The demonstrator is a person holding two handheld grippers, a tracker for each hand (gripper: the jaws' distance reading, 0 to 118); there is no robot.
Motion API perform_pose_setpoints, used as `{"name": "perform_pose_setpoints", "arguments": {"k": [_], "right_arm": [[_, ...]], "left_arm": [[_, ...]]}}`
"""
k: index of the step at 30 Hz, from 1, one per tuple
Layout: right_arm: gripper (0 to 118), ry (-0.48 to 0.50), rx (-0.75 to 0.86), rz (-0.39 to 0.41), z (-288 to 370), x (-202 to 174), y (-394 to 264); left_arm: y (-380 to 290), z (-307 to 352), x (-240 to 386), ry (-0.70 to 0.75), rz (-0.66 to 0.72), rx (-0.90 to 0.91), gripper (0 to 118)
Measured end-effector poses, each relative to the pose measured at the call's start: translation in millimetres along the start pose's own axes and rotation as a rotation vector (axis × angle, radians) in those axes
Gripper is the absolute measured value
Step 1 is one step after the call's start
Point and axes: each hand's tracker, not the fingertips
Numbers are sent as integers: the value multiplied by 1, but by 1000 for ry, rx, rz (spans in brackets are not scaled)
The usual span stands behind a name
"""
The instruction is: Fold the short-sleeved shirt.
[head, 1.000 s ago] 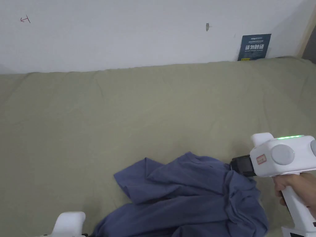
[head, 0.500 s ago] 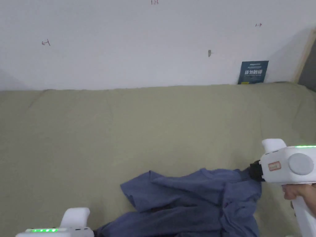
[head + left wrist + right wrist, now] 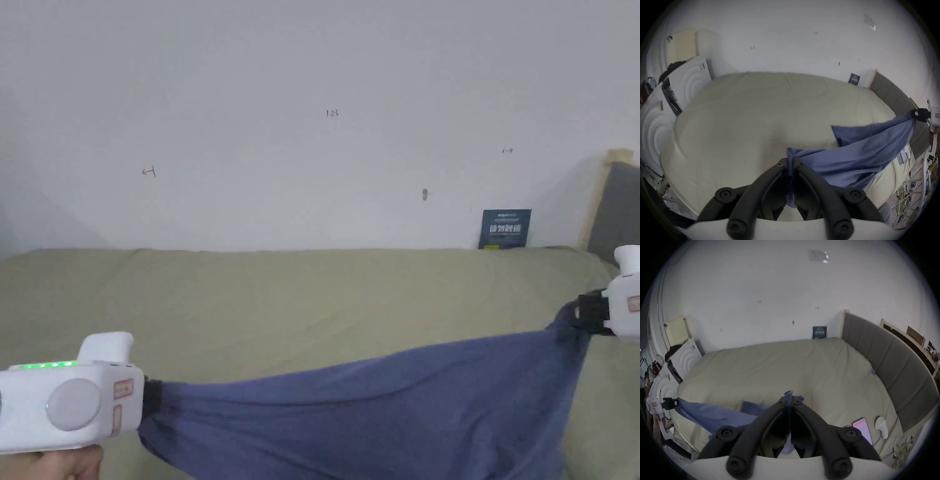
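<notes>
The blue short-sleeved shirt [image 3: 387,406] hangs stretched in the air above the bed, held at two ends. My left gripper [image 3: 153,397] at the lower left is shut on one end of the cloth; in the left gripper view the fabric [image 3: 851,155] is pinched between its black jaws, the gripper [image 3: 790,164] closed. My right gripper [image 3: 581,312] at the right edge is shut on the other end; in the right gripper view a tuft of shirt [image 3: 788,395] sticks out between the closed jaws. The shirt's lower part falls below the head view.
The bed with an olive sheet [image 3: 312,294] spreads out below the shirt. A grey headboard [image 3: 883,363] borders its right side. A phone [image 3: 863,430] and a white device [image 3: 881,426] lie near the bed's right corner. A dark sign [image 3: 505,229] leans against the white wall.
Both grippers have lifted and pulled apart, raising the crumpled shirt off the bed and stretching it out in the air. The head camera has tilted upward.
</notes>
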Motion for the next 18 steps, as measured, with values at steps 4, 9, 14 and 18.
{"name": "perform_pose_setpoints", "arguments": {"k": [4, 9, 14, 18], "right_arm": [[2, 7, 84, -33, 55, 4, 22], [2, 56, 171, -16, 94, -3, 59], [2, 45, 228, 23, 129, -16, 83], [2, 29, 265, 26, 142, -23, 97]], "left_arm": [[30, 52, -9, 15, 14, 107, 5], [67, 105, -14, 34, -6, 220, 5], [103, 144, -17, 40, 18, 273, 5], [124, 156, -19, 57, 38, 313, 5]]}}
